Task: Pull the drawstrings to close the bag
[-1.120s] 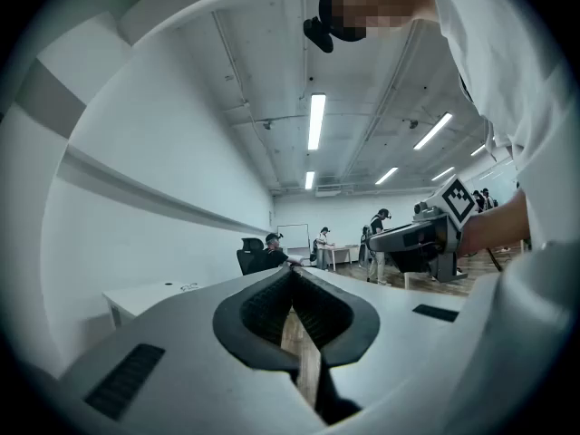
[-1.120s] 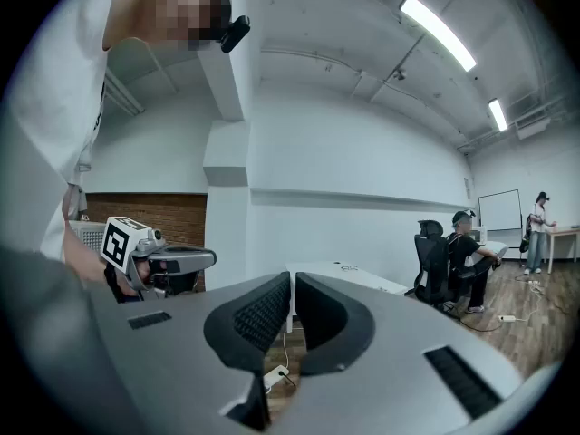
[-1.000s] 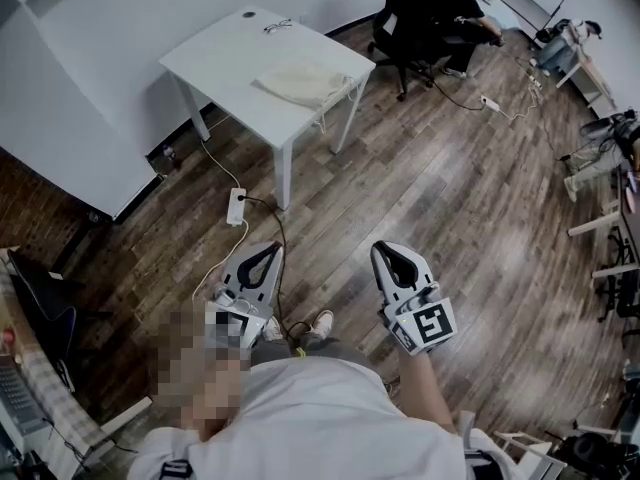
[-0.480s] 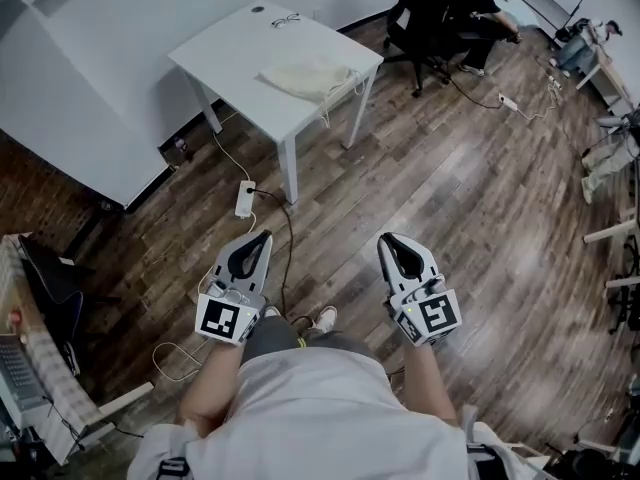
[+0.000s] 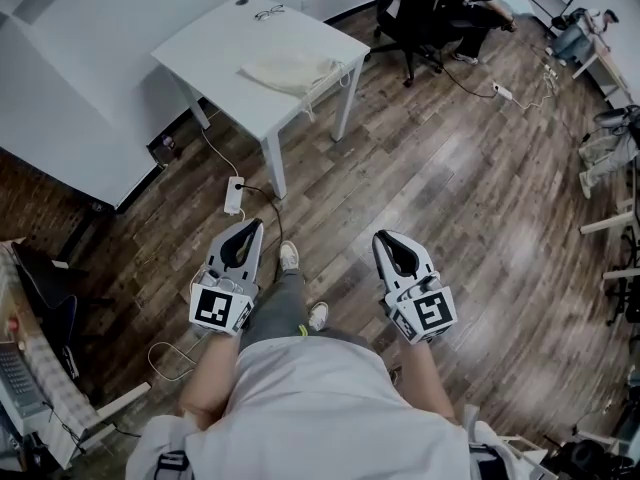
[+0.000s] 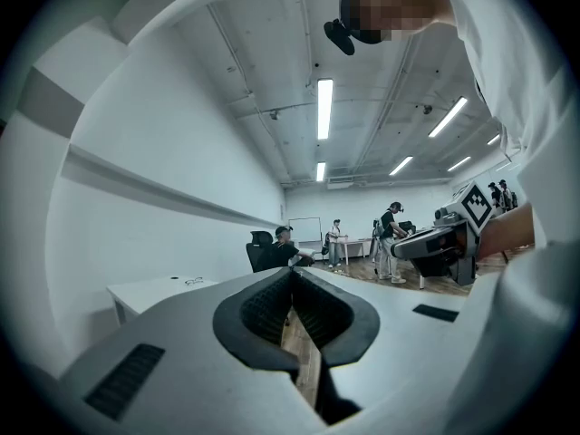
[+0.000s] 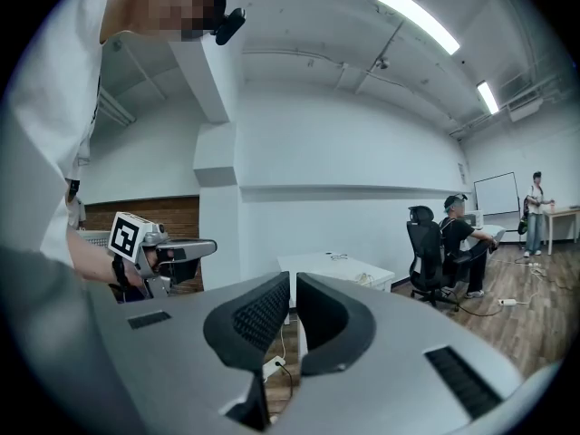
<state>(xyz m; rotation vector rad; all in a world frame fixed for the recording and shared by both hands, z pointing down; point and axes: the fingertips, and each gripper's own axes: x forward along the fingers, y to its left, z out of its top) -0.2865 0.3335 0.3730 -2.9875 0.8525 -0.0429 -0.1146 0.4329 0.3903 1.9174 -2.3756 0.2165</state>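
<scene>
A cream drawstring bag [image 5: 290,71] lies flat on the small white table [image 5: 215,43] far ahead, its cords [image 5: 345,72] dangling over the table's right edge. Both grippers hang in the air over the wood floor, well short of the table. My left gripper [image 5: 247,227] is shut and empty. In its own view the left gripper [image 6: 292,275] points level, with the table [image 6: 149,290] low at the left. My right gripper [image 5: 386,239] is shut too, with only a thin slit between its pads [image 7: 272,308], and holds nothing. The bag [image 7: 367,279] shows small on the table beyond.
A pair of glasses [image 5: 268,11] lies at the table's far side. A power strip [image 5: 233,196] and cables lie on the floor near the table legs. A person sits in a black office chair [image 5: 410,13] at the back right. Furniture stands along the left edge.
I have stepped toward the table: a leg and shoe now reach forward between the grippers. Both grippers moved forward with me and stay shut and empty.
</scene>
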